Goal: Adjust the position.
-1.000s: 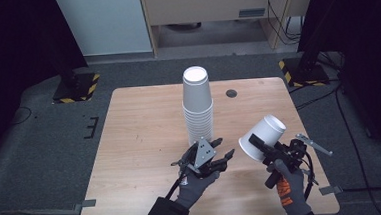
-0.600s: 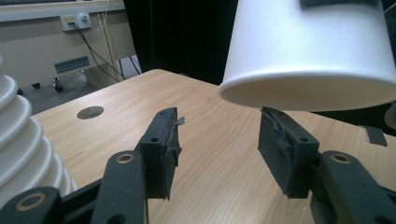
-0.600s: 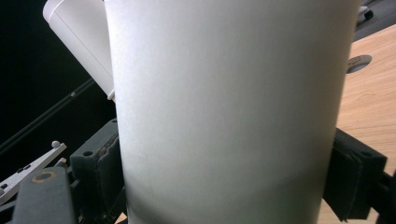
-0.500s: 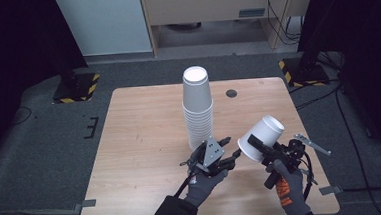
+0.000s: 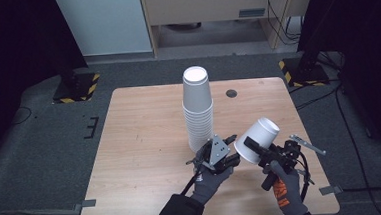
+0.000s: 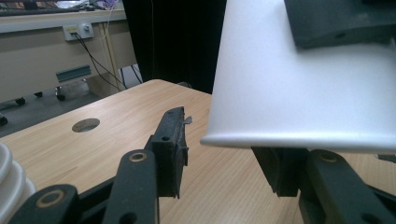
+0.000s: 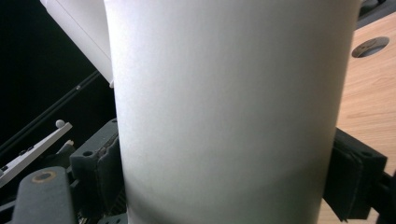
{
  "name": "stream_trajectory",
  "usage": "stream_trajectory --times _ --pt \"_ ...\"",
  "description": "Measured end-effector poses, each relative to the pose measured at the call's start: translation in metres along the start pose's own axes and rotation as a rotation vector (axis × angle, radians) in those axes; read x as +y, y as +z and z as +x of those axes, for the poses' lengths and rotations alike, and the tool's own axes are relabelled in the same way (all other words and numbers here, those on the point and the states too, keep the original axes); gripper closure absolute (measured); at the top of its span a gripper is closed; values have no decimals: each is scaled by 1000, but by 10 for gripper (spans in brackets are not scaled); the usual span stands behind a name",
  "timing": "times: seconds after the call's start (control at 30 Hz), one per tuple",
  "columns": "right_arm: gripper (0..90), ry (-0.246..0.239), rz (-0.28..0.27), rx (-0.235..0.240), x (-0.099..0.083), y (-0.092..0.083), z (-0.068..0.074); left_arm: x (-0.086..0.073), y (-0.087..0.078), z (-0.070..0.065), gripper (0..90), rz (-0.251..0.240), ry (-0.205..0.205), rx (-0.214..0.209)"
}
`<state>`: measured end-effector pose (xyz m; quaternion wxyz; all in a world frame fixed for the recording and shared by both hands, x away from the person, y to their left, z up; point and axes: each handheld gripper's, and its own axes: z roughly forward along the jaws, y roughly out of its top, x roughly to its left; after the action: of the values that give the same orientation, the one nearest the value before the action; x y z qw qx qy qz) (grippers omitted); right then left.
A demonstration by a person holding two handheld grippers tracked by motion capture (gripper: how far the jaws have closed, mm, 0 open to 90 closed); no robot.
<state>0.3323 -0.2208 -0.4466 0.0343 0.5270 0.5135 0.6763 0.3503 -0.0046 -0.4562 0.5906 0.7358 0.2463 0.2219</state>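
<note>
Now the right gripper [image 5: 254, 151] clamps a white cup [image 5: 258, 139], tilted toward one o'clock. At its nine o'clock, the left gripper [image 5: 231, 147] has just been closing, its jaws apart at the cup's rim without pressing it.

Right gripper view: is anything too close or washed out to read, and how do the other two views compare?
Right gripper view: held cup fills it, soft, shaded below. Left gripper view: jaws sharp, cup evenly bright. High view: table lit, surroundings dark.

Wooden table [image 5: 145, 140] with round hole [image 5: 231, 93], striped floor blocks [image 5: 74, 88], pale cabinet [image 5: 104, 22]
</note>
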Motion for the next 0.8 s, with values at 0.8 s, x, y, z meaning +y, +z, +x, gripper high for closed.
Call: stream_trajectory --times 0.8 --pt "149 73 32 53 -6 5 -1 -3 -1 3 788 -32 51 21"
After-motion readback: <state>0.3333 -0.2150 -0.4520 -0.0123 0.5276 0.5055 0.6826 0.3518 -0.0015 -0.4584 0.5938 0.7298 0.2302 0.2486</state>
